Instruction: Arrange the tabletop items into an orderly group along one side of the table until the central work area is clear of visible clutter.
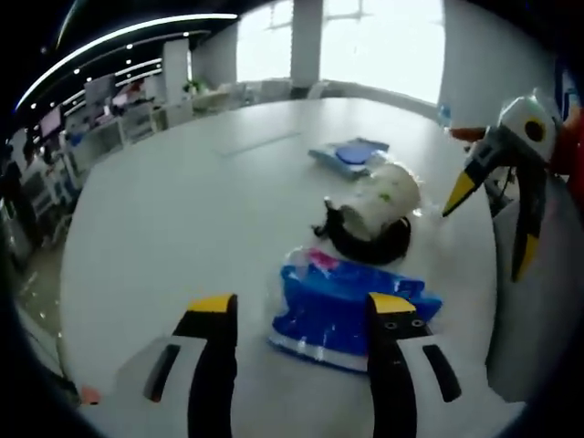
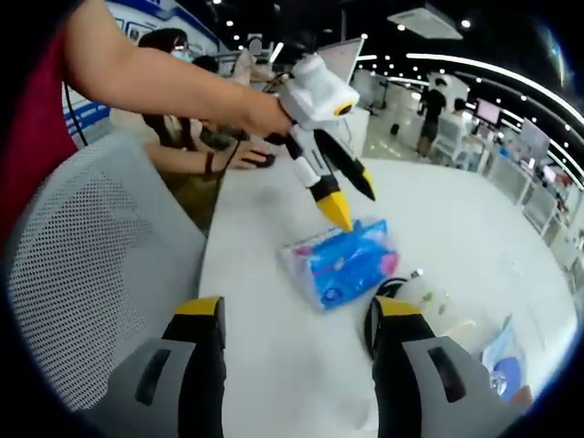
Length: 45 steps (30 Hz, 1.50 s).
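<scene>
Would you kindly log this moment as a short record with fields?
surface: white table
nearest item: blue packet, flat, just ahead of the left gripper
behind it: white roll lying on a black ring
farther: blue flat item
left gripper: open, empty
right gripper: open, empty
beside table: grey mesh chair
</scene>
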Each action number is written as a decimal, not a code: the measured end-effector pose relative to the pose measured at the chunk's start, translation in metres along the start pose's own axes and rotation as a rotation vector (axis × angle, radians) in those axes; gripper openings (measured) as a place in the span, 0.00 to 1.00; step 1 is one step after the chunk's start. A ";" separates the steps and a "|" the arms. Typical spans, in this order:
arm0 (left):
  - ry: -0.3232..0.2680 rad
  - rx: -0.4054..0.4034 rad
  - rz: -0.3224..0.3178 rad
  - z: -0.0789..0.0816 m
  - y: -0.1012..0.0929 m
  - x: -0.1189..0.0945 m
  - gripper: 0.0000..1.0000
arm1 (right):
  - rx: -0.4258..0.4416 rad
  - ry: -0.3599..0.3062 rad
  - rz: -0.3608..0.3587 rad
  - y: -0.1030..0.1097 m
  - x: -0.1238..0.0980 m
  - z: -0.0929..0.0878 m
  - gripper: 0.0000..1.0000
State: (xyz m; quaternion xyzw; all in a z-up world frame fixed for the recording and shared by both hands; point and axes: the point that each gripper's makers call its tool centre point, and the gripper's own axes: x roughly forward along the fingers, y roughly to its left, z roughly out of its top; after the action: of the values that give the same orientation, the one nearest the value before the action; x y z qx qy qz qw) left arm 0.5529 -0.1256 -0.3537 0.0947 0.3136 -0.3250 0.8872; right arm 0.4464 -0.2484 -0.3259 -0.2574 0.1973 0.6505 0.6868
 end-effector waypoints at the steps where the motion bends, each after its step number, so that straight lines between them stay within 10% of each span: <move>1: 0.002 0.005 -0.005 -0.001 0.001 0.001 0.51 | 0.003 0.000 0.000 0.000 0.000 0.000 0.64; 45: 0.045 0.008 -0.038 -0.024 -0.016 0.006 0.08 | 0.032 0.001 -0.022 0.001 0.003 0.002 0.61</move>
State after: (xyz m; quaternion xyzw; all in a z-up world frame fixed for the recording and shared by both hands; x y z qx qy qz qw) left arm 0.5342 -0.1321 -0.3760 0.0996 0.3337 -0.3411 0.8731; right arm 0.4456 -0.2451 -0.3265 -0.2488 0.2052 0.6396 0.6977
